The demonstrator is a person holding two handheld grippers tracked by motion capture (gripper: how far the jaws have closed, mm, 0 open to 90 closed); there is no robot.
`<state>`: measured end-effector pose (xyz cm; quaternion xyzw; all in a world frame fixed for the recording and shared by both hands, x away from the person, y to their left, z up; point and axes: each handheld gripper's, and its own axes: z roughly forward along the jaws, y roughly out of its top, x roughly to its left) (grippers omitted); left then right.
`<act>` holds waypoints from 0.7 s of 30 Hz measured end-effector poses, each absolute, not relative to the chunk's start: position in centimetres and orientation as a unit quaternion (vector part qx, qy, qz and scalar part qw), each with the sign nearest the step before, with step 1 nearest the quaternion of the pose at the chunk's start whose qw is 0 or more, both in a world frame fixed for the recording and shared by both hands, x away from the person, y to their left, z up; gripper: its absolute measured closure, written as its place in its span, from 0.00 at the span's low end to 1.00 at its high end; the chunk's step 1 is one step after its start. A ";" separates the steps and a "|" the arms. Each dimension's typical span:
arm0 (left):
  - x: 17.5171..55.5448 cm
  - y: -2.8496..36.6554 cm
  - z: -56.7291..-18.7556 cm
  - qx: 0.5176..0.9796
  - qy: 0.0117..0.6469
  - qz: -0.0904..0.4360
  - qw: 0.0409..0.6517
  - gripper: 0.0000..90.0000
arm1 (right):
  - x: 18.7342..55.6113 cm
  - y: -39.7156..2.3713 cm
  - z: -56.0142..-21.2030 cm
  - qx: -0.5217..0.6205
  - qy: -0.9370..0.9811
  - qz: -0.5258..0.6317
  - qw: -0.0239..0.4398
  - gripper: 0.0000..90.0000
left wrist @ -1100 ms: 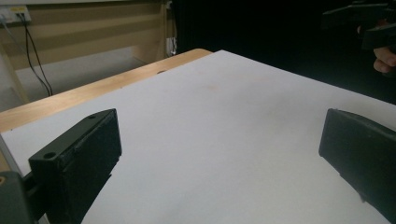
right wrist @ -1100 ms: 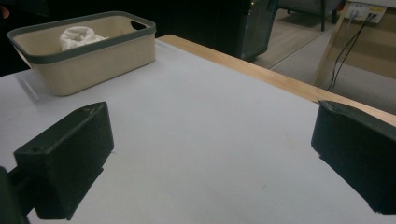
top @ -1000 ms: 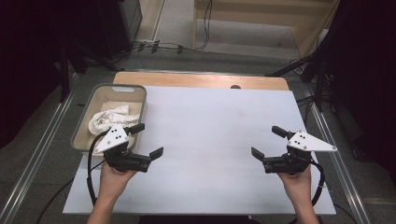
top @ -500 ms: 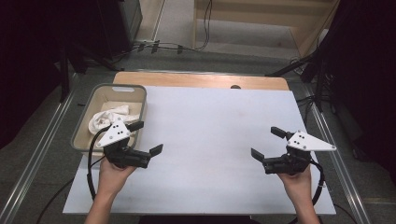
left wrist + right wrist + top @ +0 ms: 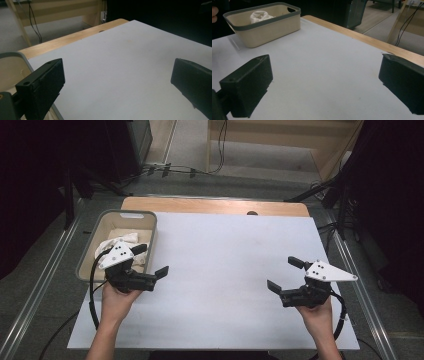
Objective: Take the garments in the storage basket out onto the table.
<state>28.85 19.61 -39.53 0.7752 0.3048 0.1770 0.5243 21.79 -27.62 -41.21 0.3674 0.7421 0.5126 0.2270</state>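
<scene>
The left tool point(image 5: 151, 259) is held in the person's left hand point(image 5: 117, 295) at the left side of the table point(image 5: 225, 270), its two black jaws spread wide with nothing between them; one jaw reaches over the near rim of the bin point(image 5: 90, 252), the other hangs above the white tabletop. In the left gripper view the jaws stand far apart, bare white surface between them, with the bin's grey rim at the lower left and the wooden far edge point(image 5: 72, 37) of the table beyond. The right tool point(image 5: 286, 275) is held in the right hand point(image 5: 315, 312) near the right edge of the table, well apart from the left tool, jaws likewise wide apart and empty. In the right gripper view the bin point(image 5: 264, 25) sits across the table, beige with a grey rim, and a white cloth point(image 5: 260, 15) lies bunched inside it. From above, the cloth point(image 5: 117, 242) fills the near part of the bin, just beside the left tool. A black cable point(image 5: 92, 295) loops from the left tool over the near table edge.
</scene>
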 end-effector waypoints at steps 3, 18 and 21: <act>29.1 19.8 -39.5 0.776 0.310 0.179 0.520 0.00 | 21.8 -27.6 -41.2 0.367 0.742 0.513 0.226 0.00; 30.9 21.0 -38.8 0.780 0.339 0.190 0.490 0.00 | 21.9 -27.7 -41.3 0.366 0.744 0.513 0.222 0.00; 31.2 21.2 -38.6 0.782 0.344 0.194 0.482 0.00 | 21.8 -27.8 -41.2 0.364 0.743 0.517 0.218 0.00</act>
